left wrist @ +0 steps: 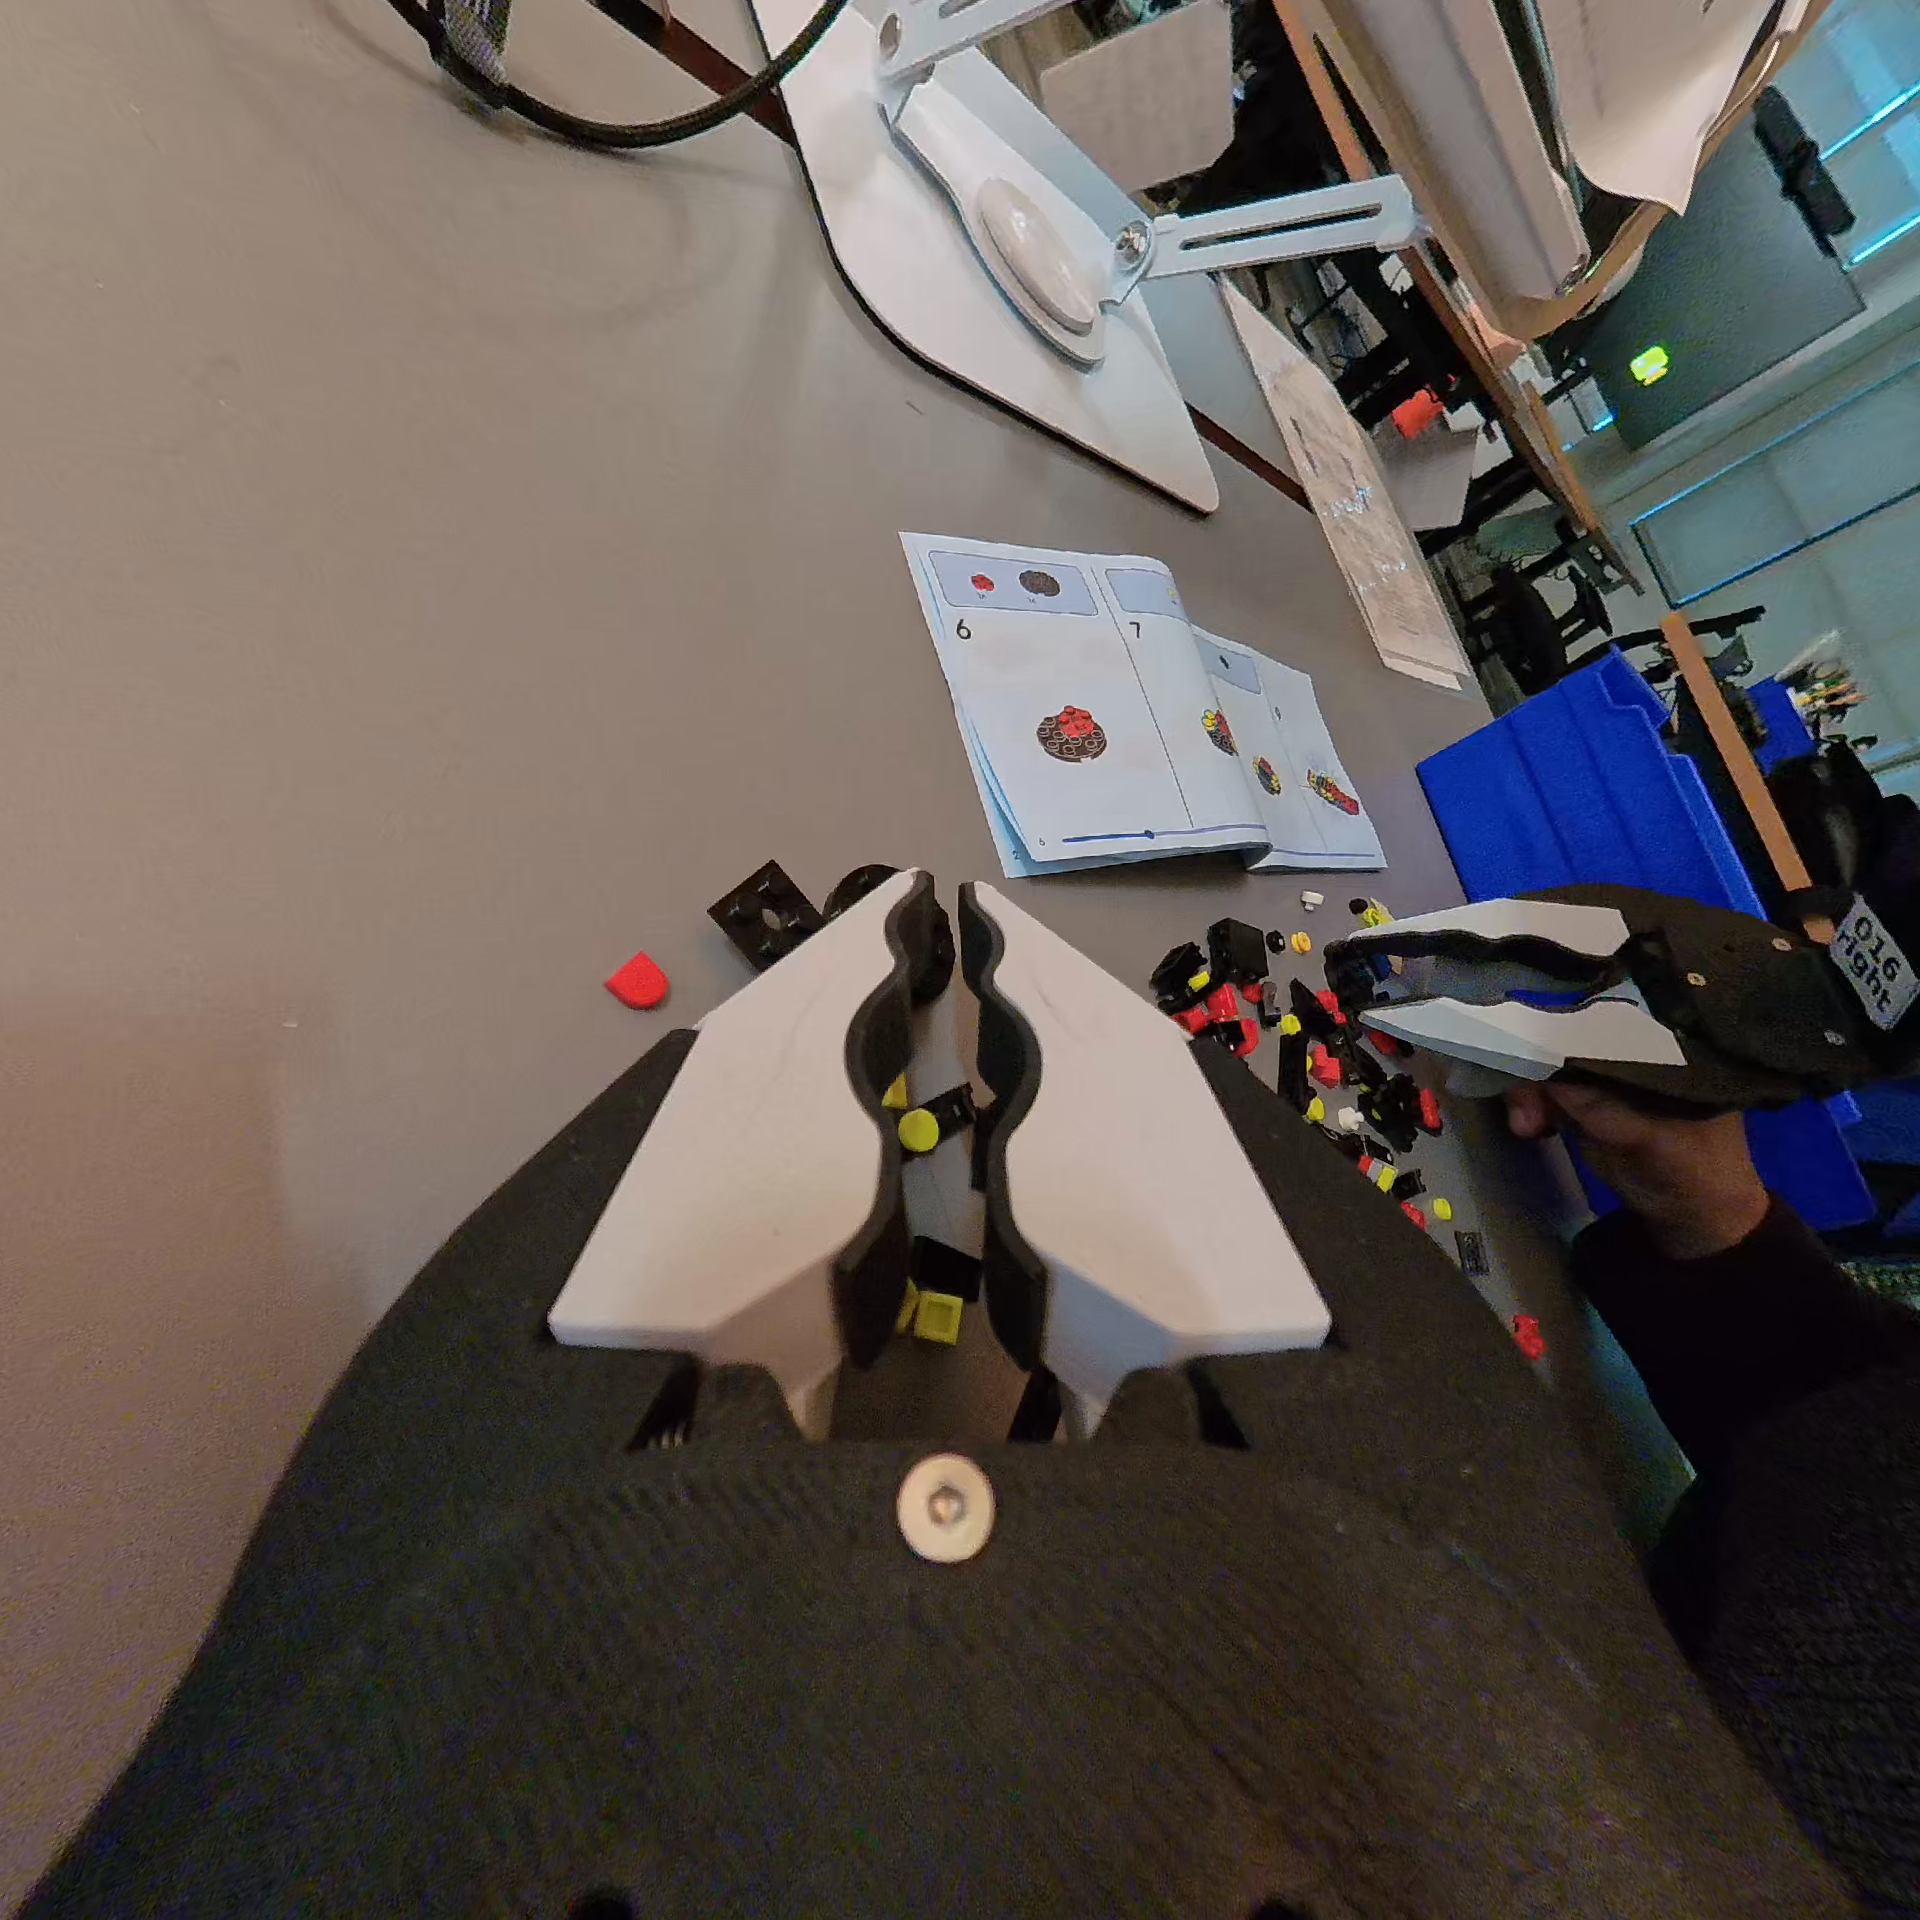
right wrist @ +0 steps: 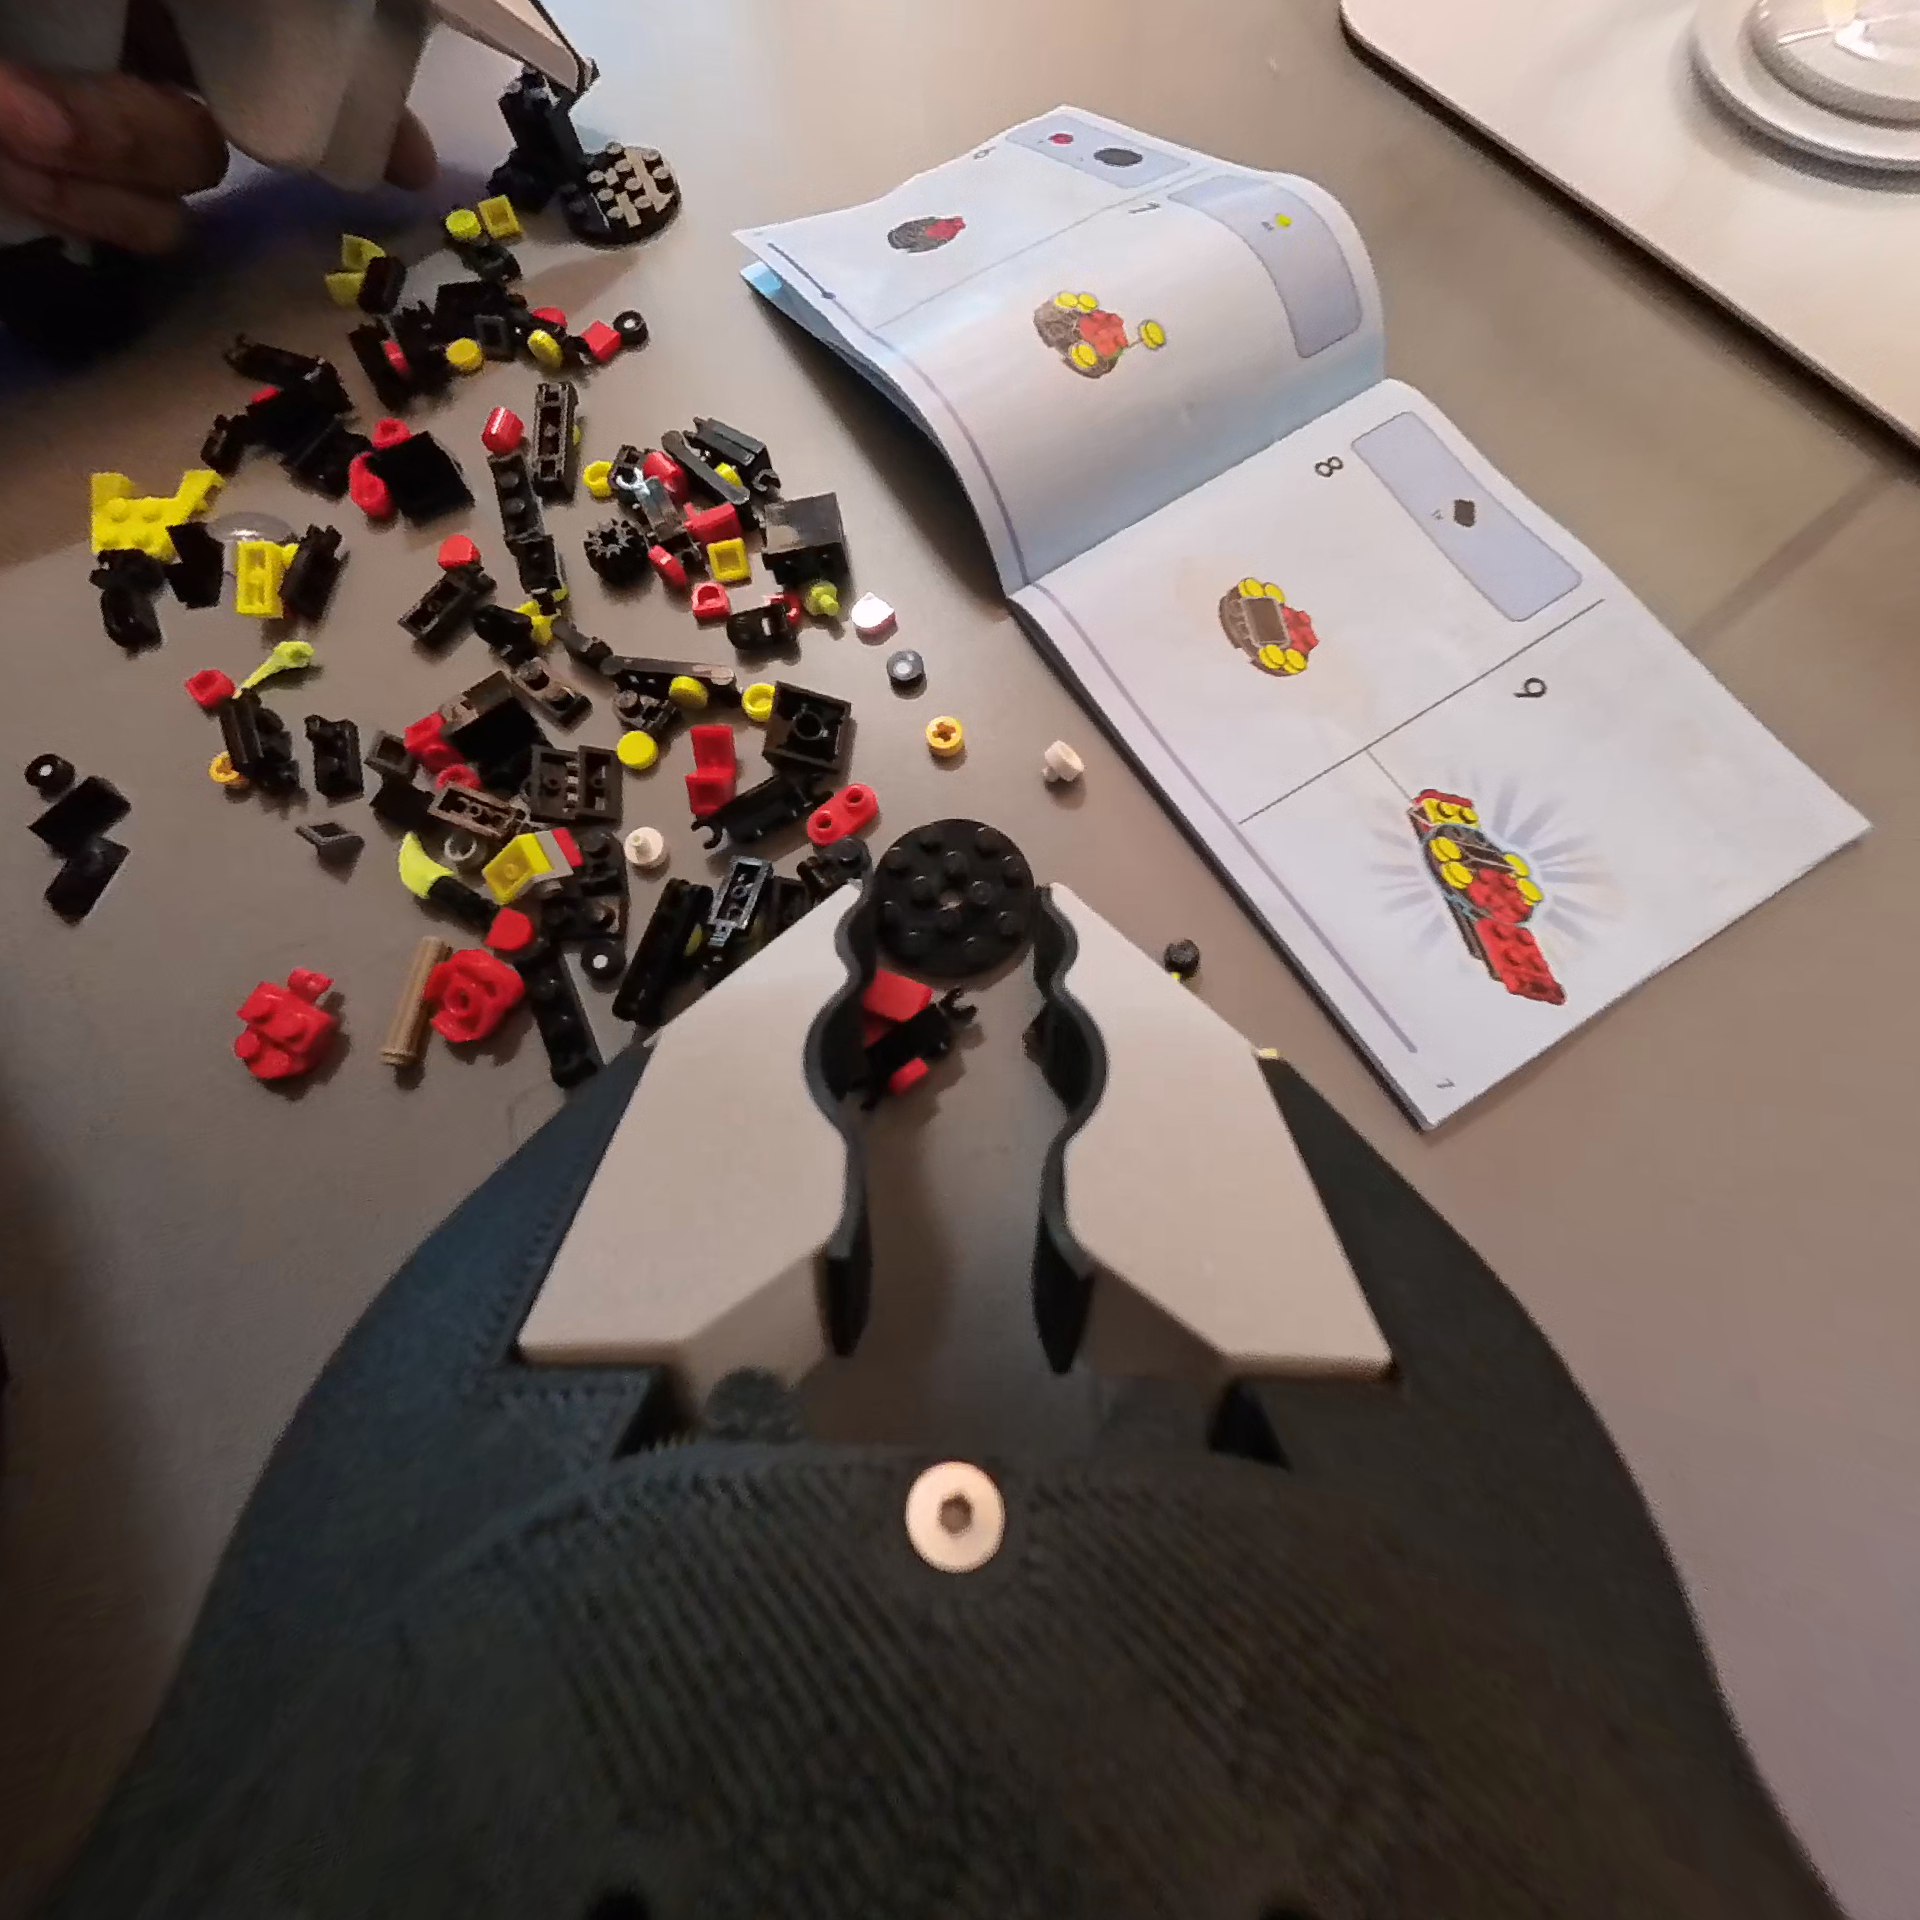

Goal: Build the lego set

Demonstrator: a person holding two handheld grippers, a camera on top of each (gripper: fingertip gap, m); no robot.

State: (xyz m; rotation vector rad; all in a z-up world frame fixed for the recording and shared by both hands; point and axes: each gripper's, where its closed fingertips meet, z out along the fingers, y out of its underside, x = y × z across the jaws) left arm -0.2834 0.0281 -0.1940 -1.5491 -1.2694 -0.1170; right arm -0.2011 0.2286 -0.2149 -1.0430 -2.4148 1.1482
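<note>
The right tongs (right wrist: 951, 920) are clamped on a black round plate (right wrist: 951, 899), a flat studded disc with a hole at its centre, held by its edge between the two tips just above the grey desk (right wrist: 1558, 1403). Beyond it lies a loose scatter of small bricks (right wrist: 540, 665) in black, red and yellow, with a few white and tan bits, spread across the desk to the left of the tongs. An open instruction booklet (right wrist: 1299, 540) with pale blue pages lies to the right of the pile, showing pictured build steps.

In the left wrist view, the left tongs (left wrist: 943, 914) are nearly closed, with a narrow gap between the tips; a black round part sits right at the tips, but I cannot tell whether it is gripped. A black square plate (left wrist: 767, 914) with a hole and a lone red tile (left wrist: 637, 982) lie on the desk just left of them. A white monitor base (left wrist: 997, 312) stands farther back.
</note>
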